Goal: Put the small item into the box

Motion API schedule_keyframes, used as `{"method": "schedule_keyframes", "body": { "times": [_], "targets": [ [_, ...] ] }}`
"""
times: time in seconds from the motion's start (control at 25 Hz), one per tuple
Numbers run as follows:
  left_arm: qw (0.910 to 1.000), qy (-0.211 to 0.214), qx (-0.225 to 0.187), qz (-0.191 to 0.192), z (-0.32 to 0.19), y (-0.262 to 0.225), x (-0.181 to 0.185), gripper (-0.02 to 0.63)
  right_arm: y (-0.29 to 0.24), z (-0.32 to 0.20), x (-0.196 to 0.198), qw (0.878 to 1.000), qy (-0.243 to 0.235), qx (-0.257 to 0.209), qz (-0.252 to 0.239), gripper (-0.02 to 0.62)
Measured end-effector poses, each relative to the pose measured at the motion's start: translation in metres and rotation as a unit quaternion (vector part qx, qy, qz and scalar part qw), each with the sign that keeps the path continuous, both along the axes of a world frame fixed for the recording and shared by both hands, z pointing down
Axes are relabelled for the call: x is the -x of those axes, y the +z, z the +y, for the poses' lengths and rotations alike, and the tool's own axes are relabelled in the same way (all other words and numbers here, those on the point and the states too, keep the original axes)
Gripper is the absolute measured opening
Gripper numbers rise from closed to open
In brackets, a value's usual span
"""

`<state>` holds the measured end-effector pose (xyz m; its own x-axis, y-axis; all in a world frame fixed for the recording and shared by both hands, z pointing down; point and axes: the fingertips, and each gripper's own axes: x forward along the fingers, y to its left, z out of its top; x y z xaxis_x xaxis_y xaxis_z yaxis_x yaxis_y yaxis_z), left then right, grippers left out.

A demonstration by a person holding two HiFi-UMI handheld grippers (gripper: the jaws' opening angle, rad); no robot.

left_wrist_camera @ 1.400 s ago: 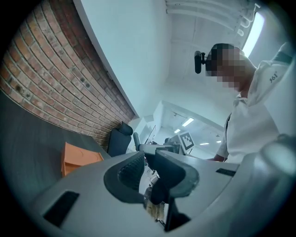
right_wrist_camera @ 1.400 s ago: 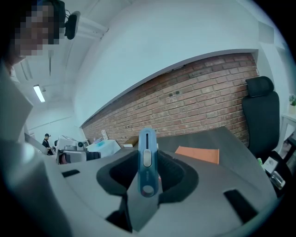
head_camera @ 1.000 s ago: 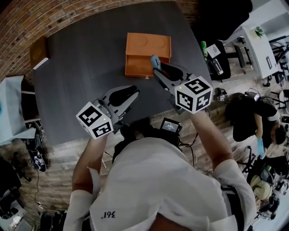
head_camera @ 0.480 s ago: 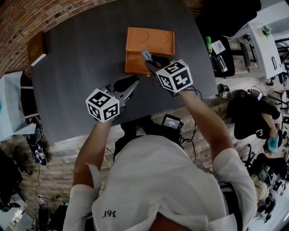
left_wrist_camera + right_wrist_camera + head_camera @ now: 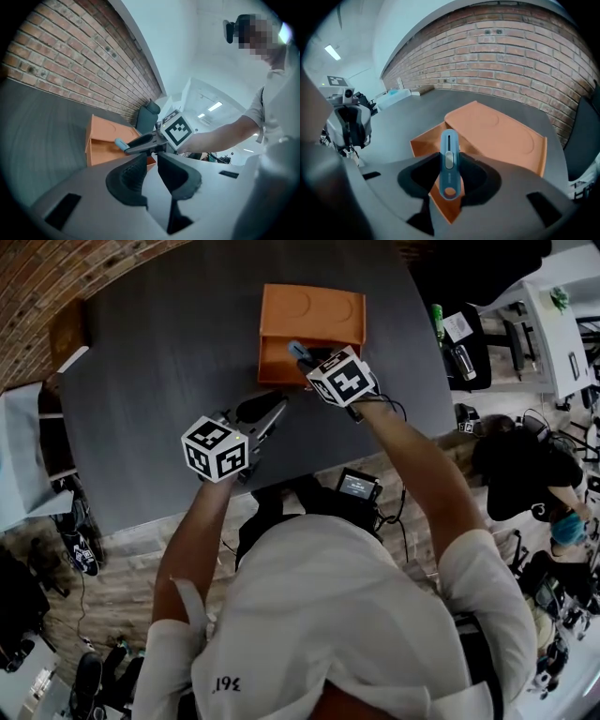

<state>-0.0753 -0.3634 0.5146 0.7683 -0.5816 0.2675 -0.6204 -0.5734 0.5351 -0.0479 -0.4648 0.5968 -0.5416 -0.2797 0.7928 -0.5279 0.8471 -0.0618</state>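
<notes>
An orange box (image 5: 314, 310) stands on the dark grey table (image 5: 159, 362) with its drawer (image 5: 279, 368) pulled out towards me. My right gripper (image 5: 311, 358) is shut on a small blue item (image 5: 298, 350) with a slider, like a pocket cutter. It holds the item tilted down just over the open drawer (image 5: 423, 139). In the right gripper view the blue item (image 5: 449, 140) sticks out between the pads, with the box (image 5: 497, 129) behind. My left gripper (image 5: 268, 414) hangs open and empty, left of the drawer's front. From the left gripper (image 5: 151, 161) I see the box (image 5: 101, 140) and the blue item (image 5: 120, 144).
A brick wall (image 5: 511, 56) runs behind the table. A brown wooden piece (image 5: 66, 334) lies at the table's far left corner. A dark chair (image 5: 147, 117) stands beyond the box. Desks, chairs and a seated person (image 5: 516, 474) fill the floor to the right.
Both grippers have sunk and moved away from me towards the box. The right one has tipped downward and carried the blue item to just over the open drawer.
</notes>
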Motion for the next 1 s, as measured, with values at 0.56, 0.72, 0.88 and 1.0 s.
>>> {"method": "schedule_keyframes", "body": {
  "times": [0.56, 0.72, 0.88, 1.0],
  "targets": [
    [0.9994, -0.022, 0.016, 0.021, 0.013, -0.002, 0.015, 0.075, 0.064, -0.009, -0.01, 0.993, -0.012, 0.03, 0.109, 0.14],
    [0.9991, -0.031, 0.02, 0.02, 0.017, -0.001, 0.023, 0.075, 0.07, -0.007, -0.01, 0.993, -0.006, 0.036, 0.114, 0.14],
    [0.9993, -0.026, 0.018, 0.022, 0.02, -0.004, 0.024, 0.075, 0.07, -0.008, -0.009, 0.993, 0.009, 0.042, 0.11, 0.141],
    [0.9994, -0.021, 0.015, 0.023, 0.022, -0.008, 0.023, 0.075, 0.067, -0.007, -0.01, 0.994, 0.018, 0.046, 0.102, 0.144]
  ]
}}
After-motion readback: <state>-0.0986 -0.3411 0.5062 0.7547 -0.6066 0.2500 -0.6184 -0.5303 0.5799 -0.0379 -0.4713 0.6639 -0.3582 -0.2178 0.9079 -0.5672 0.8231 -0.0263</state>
